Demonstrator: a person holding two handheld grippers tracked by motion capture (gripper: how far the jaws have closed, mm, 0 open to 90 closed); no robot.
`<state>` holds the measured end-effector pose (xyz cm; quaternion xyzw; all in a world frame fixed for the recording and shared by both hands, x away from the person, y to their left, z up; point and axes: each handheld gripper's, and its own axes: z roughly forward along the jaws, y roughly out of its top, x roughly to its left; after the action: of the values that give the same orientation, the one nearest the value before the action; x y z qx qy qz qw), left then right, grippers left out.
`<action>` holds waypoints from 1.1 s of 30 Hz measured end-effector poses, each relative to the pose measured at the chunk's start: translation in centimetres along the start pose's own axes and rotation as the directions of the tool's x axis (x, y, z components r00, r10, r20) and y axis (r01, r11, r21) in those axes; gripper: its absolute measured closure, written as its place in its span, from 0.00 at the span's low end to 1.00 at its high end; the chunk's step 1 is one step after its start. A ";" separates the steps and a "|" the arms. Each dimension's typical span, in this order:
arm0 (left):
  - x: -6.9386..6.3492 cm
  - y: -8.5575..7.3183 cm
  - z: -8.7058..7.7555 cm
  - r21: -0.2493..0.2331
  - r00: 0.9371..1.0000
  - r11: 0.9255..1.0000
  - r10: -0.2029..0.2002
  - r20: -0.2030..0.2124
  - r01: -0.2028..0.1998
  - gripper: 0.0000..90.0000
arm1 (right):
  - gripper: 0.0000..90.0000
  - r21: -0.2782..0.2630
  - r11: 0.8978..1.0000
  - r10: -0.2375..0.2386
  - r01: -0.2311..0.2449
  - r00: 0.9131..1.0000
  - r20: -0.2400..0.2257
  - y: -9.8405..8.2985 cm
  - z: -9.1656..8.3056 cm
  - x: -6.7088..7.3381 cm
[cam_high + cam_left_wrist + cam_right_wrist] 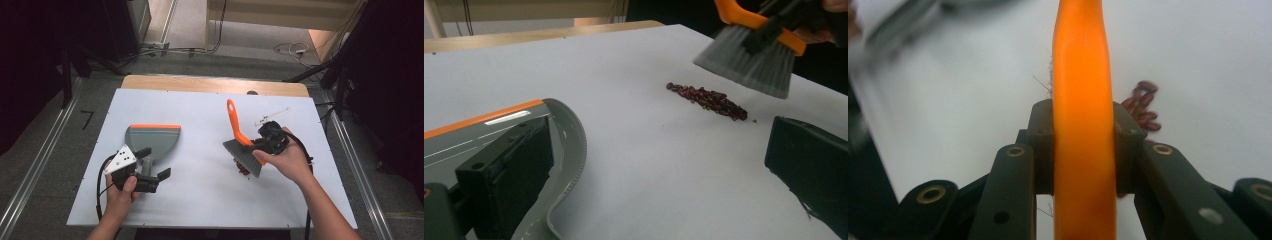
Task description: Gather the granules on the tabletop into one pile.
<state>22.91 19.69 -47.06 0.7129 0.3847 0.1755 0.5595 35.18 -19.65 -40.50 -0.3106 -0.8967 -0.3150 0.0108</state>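
Altogether one brush point(239, 136), one dustpan point(152, 139), two tools

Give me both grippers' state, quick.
Left gripper: open, beside the grey plastic dustpan.
Right gripper: shut on the orange-handled grey brush.

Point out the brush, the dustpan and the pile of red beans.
brush point(243, 155): high view, on its grey bristles.
dustpan point(152, 137): high view, on the grey pan, below its orange edge.
red beans point(711, 100): left gripper view, middle of the pile.
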 end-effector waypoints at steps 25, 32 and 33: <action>0.0 0.0 0.1 0.000 1.000 1.000 -0.006 -0.007 0.006 0.00 | 0.76 0.121 0.940 -0.308 0.318 0.946 -0.098 -2.9 3.6 -1.7; 0.0 0.1 0.1 -0.002 1.000 1.000 -0.008 -0.007 0.008 0.00 | 0.76 0.113 0.943 -0.304 0.312 0.949 -0.081 -2.2 3.8 -2.6; 0.0 0.1 0.1 -0.003 1.000 1.000 -0.008 -0.005 0.008 0.00 | 0.76 0.111 0.945 -0.302 0.308 0.951 -0.069 -2.0 3.9 -2.7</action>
<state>22.99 19.56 -47.04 0.7101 0.3889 0.1756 0.5601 36.91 -20.18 -45.32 -0.1586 -0.9508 -0.2663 0.0035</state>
